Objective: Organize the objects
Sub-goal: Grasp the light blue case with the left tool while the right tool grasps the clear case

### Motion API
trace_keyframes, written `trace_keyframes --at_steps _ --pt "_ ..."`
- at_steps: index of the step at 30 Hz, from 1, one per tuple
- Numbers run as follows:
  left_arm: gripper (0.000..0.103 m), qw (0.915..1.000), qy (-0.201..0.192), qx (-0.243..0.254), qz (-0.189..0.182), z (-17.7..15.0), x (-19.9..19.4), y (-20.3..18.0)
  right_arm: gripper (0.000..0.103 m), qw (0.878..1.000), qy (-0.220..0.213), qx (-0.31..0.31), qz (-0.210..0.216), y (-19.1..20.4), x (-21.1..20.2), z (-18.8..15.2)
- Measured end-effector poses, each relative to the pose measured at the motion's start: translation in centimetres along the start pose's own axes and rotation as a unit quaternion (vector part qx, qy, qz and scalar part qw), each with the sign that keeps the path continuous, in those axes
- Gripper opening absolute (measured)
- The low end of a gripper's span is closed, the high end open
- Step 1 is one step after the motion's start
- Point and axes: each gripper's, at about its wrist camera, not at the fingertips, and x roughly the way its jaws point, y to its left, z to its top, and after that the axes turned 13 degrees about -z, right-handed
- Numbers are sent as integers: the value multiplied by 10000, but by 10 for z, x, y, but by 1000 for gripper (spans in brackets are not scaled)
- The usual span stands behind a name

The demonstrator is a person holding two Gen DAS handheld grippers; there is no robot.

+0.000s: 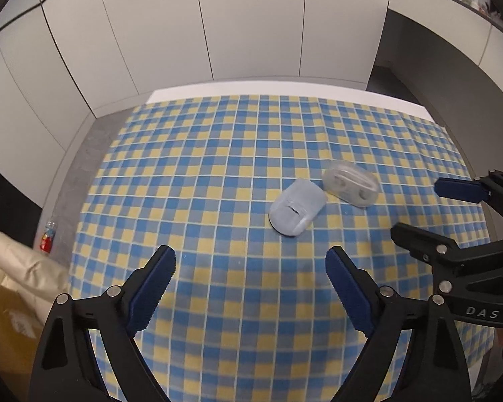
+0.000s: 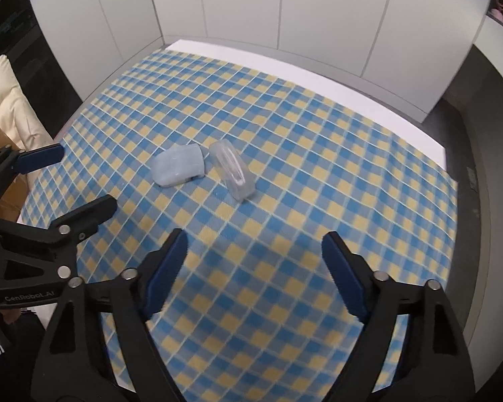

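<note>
Left wrist view shows the left gripper (image 1: 250,264) spread wide and empty above the checked tablecloth (image 1: 191,181), a frosted blue case (image 1: 296,212) touching a clear case (image 1: 349,183) mid-cloth, and the right gripper (image 1: 419,207), also wide and empty, at the right edge.

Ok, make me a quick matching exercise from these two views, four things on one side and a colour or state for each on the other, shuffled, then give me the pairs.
Things:
1. frosted blue case
2. clear case
3. tablecloth
4. left tongs

Descriptions:
A. blue and yellow checks
B. open, nothing between the pads
C. see-through, white shapes visible inside
D. pale blue, cloudy, lying left of the other case in both views

Pairs: 1-D, 2-C, 3-A, 4-B
</note>
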Motion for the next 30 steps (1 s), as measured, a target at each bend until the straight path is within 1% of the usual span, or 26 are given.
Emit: trace_keyframes --at_steps 4,7,11,12,16,20,22,23,24,27,28,29,30 --pt "89 9992 219 -109 -304 6 23 7 74 9999 58 -50 67 4 22 14" --pt "86 9989 309 -79 -330 10 36 8 64 9997 127 -118 163 7 35 19" --pt "83 9984 416 -72 -385 14 49 11 59 9993 174 -274 190 11 48 28" --pt "82 9981 453 -44 -405 15 51 12 58 9992 185 -296 180 12 50 29" --pt "82 9973 511 62 -516 19 57 12 50 9987 218 -360 275 16 57 33" --pt "82 9962 589 187 -621 23 63 8 37 9985 201 -454 247 19 61 36" --pt "82 9954 637 128 -711 27 70 4 26 9983 220 -487 238 21 61 36" --pt "80 9952 630 165 -727 27 71 2 23 9982 234 -488 242 20 61 36" --pt "79 9951 635 225 -726 28 72 -1 17 9982 258 -484 261 20 61 36" --pt "73 9943 668 346 -756 33 77 -12 17 9986 309 -395 193 16 59 34" --pt "68 9941 682 365 -766 35 80 -18 17 9987 318 -355 175 14 59 33" --pt "60 9936 704 402 -788 38 82 -25 17 9989 327 -303 150 11 58 31" --pt "55 9930 743 475 -791 40 84 -33 17 9989 357 -255 144 8 58 30"
